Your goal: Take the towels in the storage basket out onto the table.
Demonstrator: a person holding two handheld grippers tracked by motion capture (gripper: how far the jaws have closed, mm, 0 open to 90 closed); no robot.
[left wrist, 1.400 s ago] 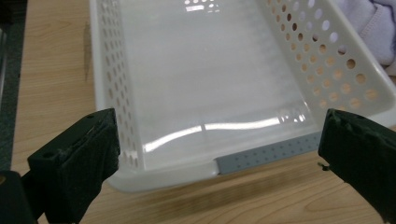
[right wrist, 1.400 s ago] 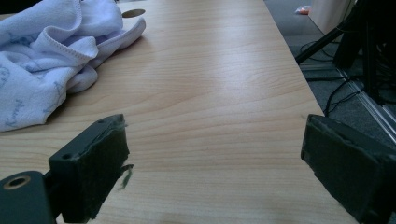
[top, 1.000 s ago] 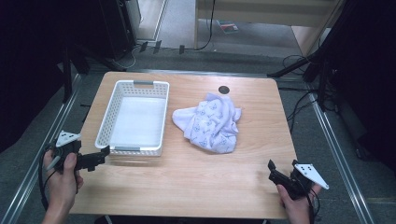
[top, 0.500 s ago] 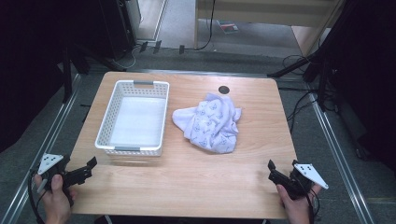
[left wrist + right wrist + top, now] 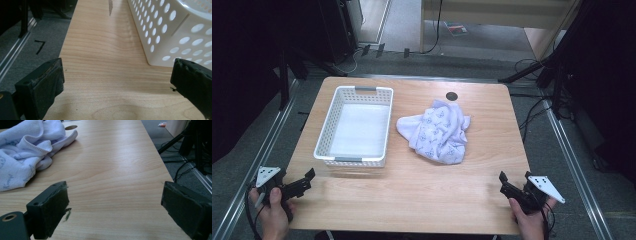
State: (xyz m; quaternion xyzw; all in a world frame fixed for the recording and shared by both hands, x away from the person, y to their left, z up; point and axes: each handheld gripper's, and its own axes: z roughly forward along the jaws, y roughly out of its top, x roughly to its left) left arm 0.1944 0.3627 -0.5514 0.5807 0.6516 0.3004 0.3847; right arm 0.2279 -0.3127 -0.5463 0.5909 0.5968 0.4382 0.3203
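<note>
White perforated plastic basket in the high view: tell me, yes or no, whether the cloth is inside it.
No. The white perforated plastic basket is empty; the crumpled pale printed cloth lies on the table beside it.

A light wooden table with rounded corners point(image 5: 422, 200) stands on a grey carpeted floor point(image 5: 402, 60). Metal rails point(image 5: 577, 170) run along both sides of it. Black cables point(image 5: 532, 120) trail over the floor at the right. Pale wooden furniture point(image 5: 492, 20) stands at the far end, and the edges are dark.
</note>
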